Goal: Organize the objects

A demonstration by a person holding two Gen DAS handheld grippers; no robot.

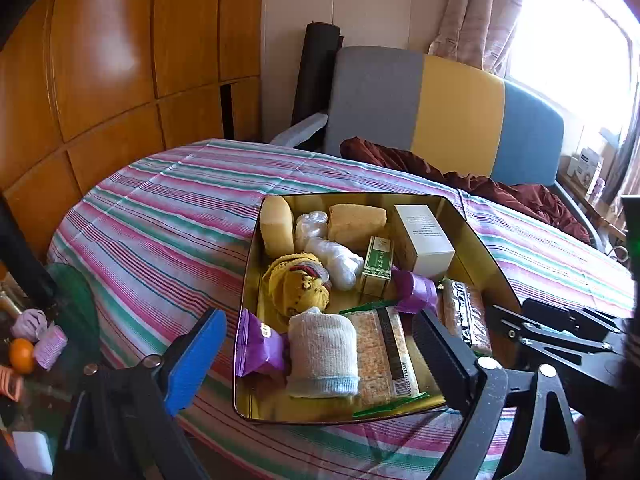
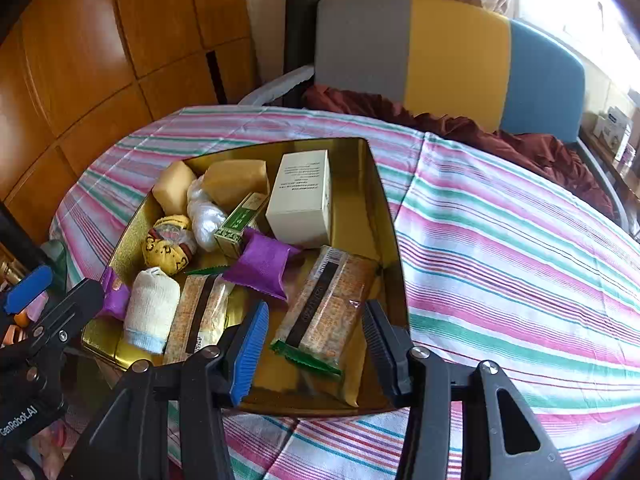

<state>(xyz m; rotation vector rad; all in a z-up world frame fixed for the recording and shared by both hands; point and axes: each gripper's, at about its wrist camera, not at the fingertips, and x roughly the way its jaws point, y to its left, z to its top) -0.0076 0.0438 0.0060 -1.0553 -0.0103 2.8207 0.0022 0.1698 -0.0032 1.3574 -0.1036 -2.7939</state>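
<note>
While the gold tin [image 2: 384, 216] sits on the striped tablecloth [image 2: 520, 248], packed with a white box [image 2: 300, 196], purple packets and a rolled white cloth [image 2: 150, 308], the right gripper [image 2: 316, 334] hovers with jaws apart around a cracker packet [image 2: 324, 304], not pressing it. Beside it, the left gripper [image 1: 320, 344] gapes wide, empty, over the tin's near end.

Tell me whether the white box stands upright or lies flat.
Upright: the white box stands on end in the gold tin.

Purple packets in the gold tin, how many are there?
2. One purple packet lies mid-tin beside the green box. The other sits at the left wall beside the white rolled cloth. More may be hidden underneath.
</note>
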